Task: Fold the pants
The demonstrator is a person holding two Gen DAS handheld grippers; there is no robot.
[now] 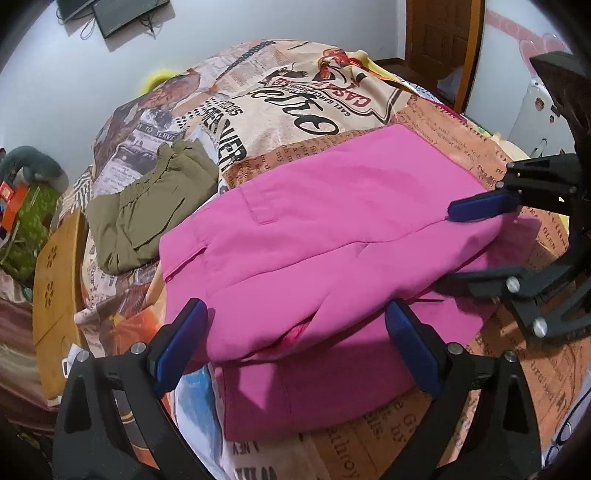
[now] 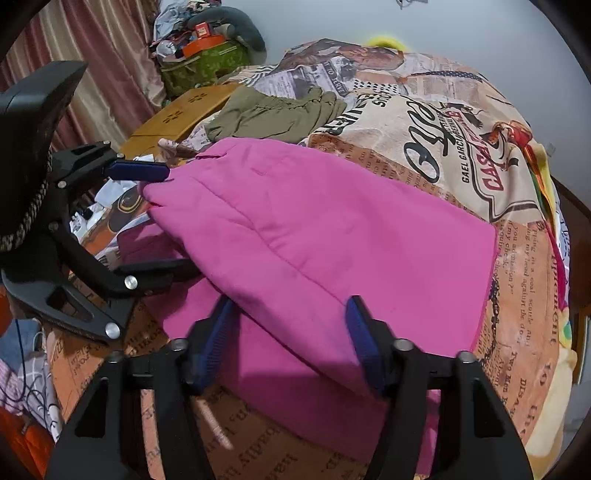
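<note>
Pink pants (image 1: 325,229), olive garment (image 1: 151,218) beside, printed bedspread (image 1: 295,110)

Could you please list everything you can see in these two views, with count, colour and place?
pants: one, pink, folded over, middle of bed
olive garment: one, olive, crumpled beyond the pink one
bedspread: one, newsprint pattern, under both
wooden board: one, tan, at bed edge
green bag: one, by the curtain
curtain: one, pinkish
door: one, brown
left gripper: black, blue pads, open, astride the fold
right gripper: same, jaws apart at the fold
</note>
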